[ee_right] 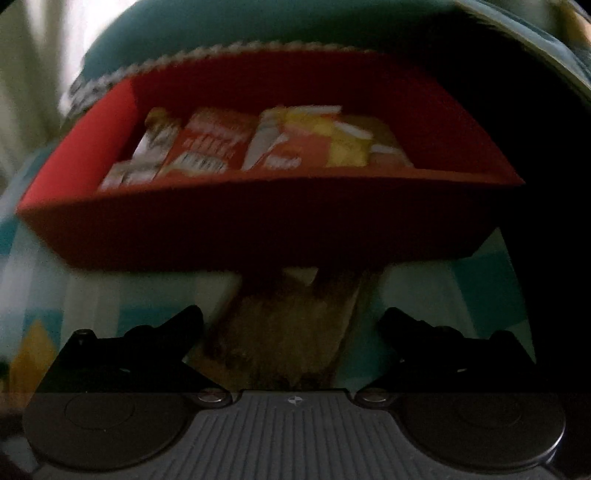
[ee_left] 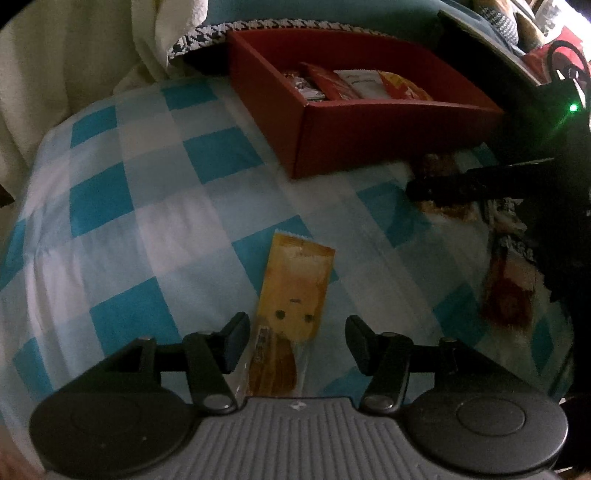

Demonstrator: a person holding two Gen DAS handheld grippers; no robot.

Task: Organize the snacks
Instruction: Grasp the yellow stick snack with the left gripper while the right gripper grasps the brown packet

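Observation:
A red cardboard box (ee_left: 369, 136) sits on the checked cloth and holds several snack packets (ee_left: 354, 85). In the left wrist view my left gripper (ee_left: 297, 332) is open, its jaws on either side of a yellow-orange snack bar (ee_left: 295, 288) lying on the cloth. My right gripper (ee_right: 290, 325) is open and low over a brown snack packet (ee_right: 291, 328) that lies just in front of the box (ee_right: 258, 229). The right gripper also shows in the left wrist view (ee_left: 417, 188), over that packet (ee_left: 439, 162). The packets in the box (ee_right: 258, 144) show in the right wrist view.
A blue and white checked cloth (ee_left: 147, 206) covers the surface. Another reddish snack packet (ee_left: 509, 284) lies at the right. A cream fabric (ee_left: 74, 55) hangs at the far left. A teal cushion with houndstooth trim (ee_left: 280, 26) lies behind the box.

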